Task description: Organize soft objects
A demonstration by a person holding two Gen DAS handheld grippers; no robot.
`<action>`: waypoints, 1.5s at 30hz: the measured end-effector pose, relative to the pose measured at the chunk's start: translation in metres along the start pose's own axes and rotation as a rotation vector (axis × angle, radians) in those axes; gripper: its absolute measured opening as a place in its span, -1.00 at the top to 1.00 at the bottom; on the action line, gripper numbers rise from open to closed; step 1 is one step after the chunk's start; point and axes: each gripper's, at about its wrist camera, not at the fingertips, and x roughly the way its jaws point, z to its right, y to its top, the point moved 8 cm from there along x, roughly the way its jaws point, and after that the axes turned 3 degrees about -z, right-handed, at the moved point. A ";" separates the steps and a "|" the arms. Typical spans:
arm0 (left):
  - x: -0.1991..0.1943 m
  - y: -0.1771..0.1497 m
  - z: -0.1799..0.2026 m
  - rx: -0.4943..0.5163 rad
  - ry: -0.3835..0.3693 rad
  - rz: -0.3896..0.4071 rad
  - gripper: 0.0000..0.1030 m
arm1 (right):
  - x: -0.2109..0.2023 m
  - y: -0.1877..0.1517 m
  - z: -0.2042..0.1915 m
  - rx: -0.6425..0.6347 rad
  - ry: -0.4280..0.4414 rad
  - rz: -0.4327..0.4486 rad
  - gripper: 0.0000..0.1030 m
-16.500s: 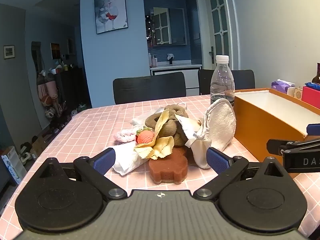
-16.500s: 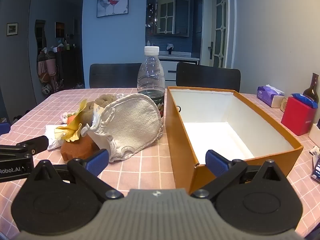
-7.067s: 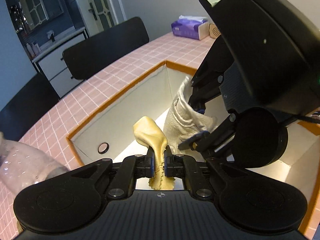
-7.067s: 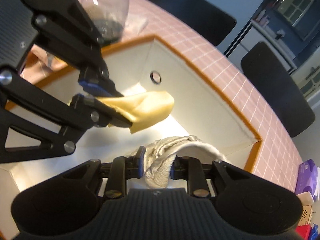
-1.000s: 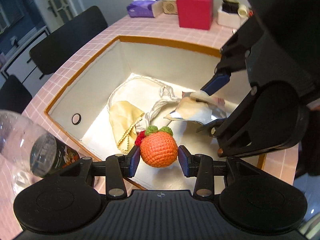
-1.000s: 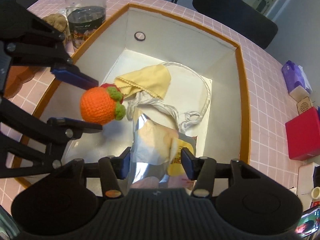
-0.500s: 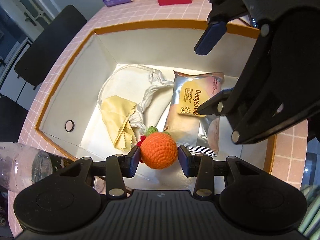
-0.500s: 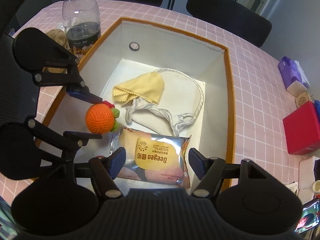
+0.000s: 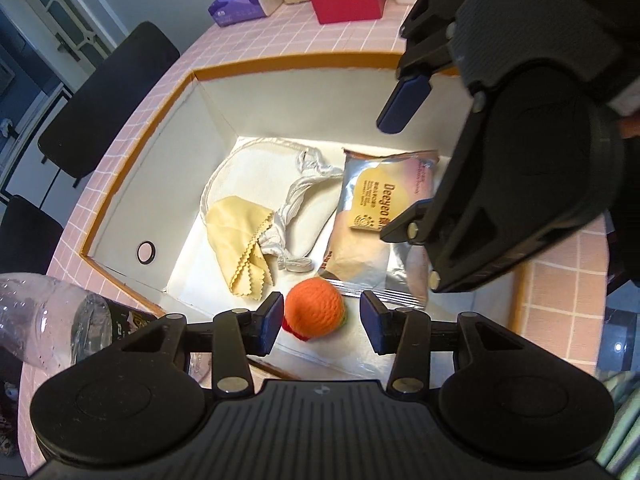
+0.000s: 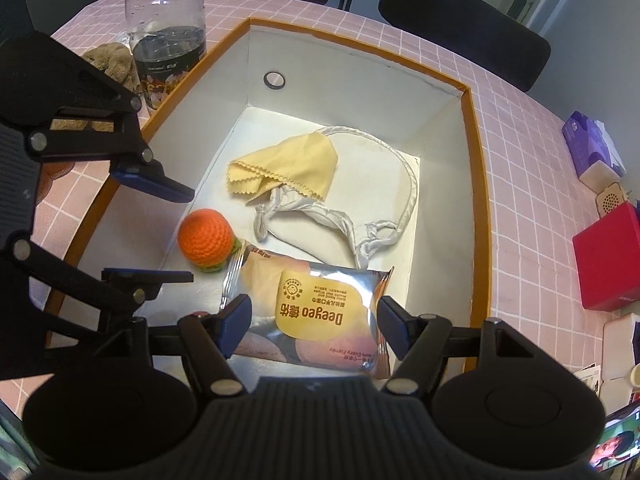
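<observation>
Left gripper (image 9: 320,316) has just been opening; crocheted orange (image 9: 315,308) lies released between its jaws on the box (image 10: 478,200) floor, 9 o'clock of the wipes packet (image 10: 316,312). Right gripper (image 10: 314,326) hangs open over that packet, clear of it.

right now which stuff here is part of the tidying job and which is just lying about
Part of the job:
- orange box
- crochet orange
- yellow cloth
- white pouch
- wipes pack
- brown soft item outside the box

Just lying about:
- water bottle
- red box
- tissue pack
</observation>
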 end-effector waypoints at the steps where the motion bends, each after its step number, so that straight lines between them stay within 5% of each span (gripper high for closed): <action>1: -0.004 -0.001 0.001 -0.004 -0.002 0.012 -0.01 | -0.001 0.000 -0.001 -0.001 -0.003 0.001 -0.34; 20: -0.100 -0.063 -0.008 -0.261 0.019 0.283 0.00 | -0.049 0.015 -0.045 -0.043 -0.055 0.136 -0.34; 33: -0.127 -0.175 -0.072 -0.552 0.163 0.303 0.00 | -0.076 0.053 -0.123 -0.087 0.058 0.392 -0.31; 45: -0.107 -0.258 -0.113 -0.729 0.240 0.247 -0.03 | -0.024 0.090 -0.202 -0.109 0.218 0.351 -0.41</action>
